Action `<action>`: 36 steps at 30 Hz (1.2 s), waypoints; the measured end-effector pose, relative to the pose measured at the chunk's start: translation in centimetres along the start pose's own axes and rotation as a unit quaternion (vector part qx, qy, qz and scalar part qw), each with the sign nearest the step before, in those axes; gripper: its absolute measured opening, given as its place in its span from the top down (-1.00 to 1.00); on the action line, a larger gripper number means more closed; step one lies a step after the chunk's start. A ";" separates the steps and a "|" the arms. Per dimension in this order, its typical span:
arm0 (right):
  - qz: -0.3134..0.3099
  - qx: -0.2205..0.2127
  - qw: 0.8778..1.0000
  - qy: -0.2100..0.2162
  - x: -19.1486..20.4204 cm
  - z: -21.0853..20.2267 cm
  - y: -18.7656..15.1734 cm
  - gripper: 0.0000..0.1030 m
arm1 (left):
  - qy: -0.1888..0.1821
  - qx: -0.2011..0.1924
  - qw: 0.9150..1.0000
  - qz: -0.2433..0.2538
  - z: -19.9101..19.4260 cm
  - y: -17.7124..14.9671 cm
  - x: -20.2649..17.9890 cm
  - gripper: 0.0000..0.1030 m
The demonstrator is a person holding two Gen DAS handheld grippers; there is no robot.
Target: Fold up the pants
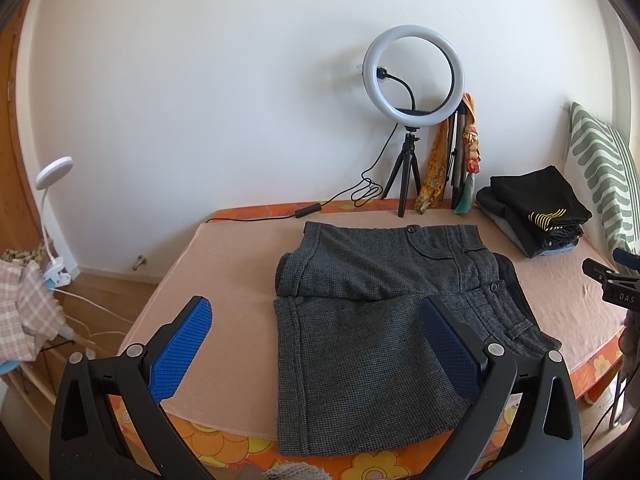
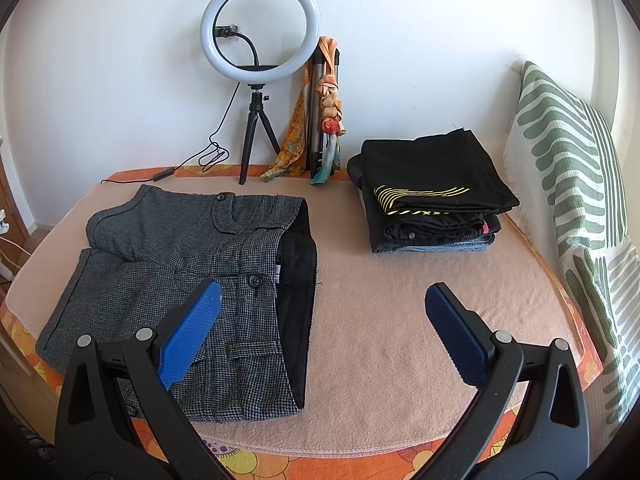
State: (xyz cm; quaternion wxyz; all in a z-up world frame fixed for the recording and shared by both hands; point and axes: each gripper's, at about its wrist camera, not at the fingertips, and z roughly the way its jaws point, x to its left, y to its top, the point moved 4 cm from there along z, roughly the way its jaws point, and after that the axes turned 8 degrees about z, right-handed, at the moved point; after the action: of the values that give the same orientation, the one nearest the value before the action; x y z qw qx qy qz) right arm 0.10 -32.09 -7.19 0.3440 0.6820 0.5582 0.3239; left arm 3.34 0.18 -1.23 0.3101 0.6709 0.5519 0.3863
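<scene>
Two grippers: both hover above the near edge of the bed, neither touching any cloth.
Left gripper (image 1: 316, 344): jaws spread wide, nothing between them; it hangs over the near leg of the shorts.
Right gripper (image 2: 324, 332): likewise released and holding nothing; its left finger (image 2: 192, 332) sits over the waistband end, its other finger over bare blanket.
Grey houndstooth shorts (image 2: 176, 256): lying flat on the peach blanket (image 2: 380, 320), left of the middle, reaching to the near edge; legs point to the left edge, the waistband with its black lining (image 2: 298, 280) faces the middle.
Done so far: the garment looks spread out and roughly smoothed, with the far leg rumpled and lapping slightly over the near one (hardly a fold, I would say).
Left to do: as I judge it, nearly everything; one leg over the other, then a fold across, and perhaps a place on the pile.
Folded pile (image 2: 432, 192): black and denim garments stacked towards the far right corner, well apart from the shorts, next to the striped pillow (image 2: 568, 184).
Far edge: a ring light (image 2: 260, 28) on its small tripod, against the wall.
</scene>
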 end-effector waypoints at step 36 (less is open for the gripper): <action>0.000 0.003 1.000 0.000 0.4 0.5 -0.7 -1.00 | 0.000 -0.001 1.000 0.002 -0.2 -0.1 -0.3 -1.00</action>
State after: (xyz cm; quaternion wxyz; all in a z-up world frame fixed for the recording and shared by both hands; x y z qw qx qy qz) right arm 0.14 -31.65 -8.05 0.3419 0.6829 0.5595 0.3221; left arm 3.11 -0.14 -1.26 0.3104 0.6716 0.5500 0.3874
